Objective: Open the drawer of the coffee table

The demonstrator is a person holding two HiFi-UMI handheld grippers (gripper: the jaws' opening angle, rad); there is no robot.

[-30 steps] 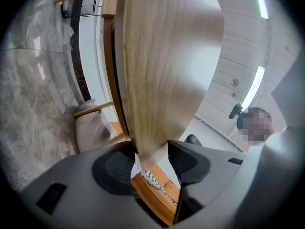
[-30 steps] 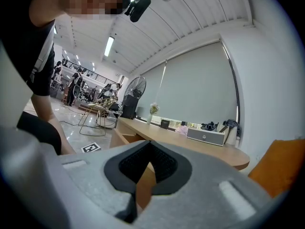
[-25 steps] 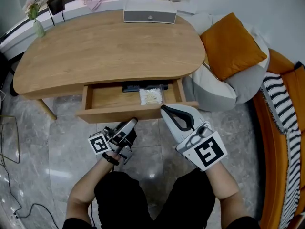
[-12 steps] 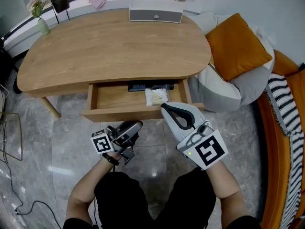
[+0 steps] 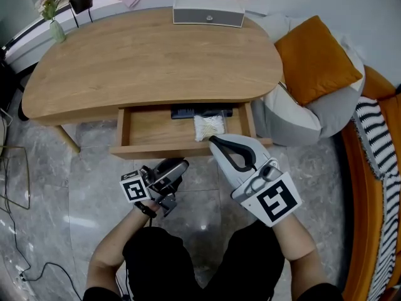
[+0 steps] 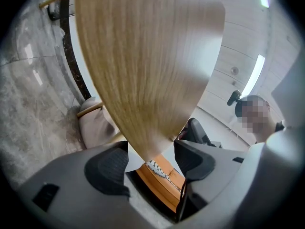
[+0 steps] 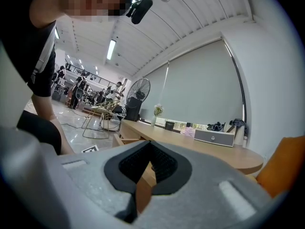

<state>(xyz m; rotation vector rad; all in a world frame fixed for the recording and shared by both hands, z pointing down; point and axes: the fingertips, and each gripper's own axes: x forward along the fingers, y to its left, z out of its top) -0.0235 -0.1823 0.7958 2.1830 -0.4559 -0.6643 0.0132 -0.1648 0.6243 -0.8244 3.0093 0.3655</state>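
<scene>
The wooden coffee table has its drawer pulled out, and the inside is in view. My left gripper hangs just below the drawer front. Its jaws have just been opening and now stand open. In the left gripper view the edge of the wood panel shows between the pads, which do not press on it. My right gripper is shut on nothing, with its tip at the right part of the drawer front. The right gripper view looks along the table top.
A black remote and a white packet lie in the drawer. A grey speaker and a vase stand on the table. At the right are a grey pouf, an orange cushion and a sofa with a striped throw.
My left gripper's jaws have spread and it has eased slightly back from the drawer front. The right gripper and the drawer stay as they were.
</scene>
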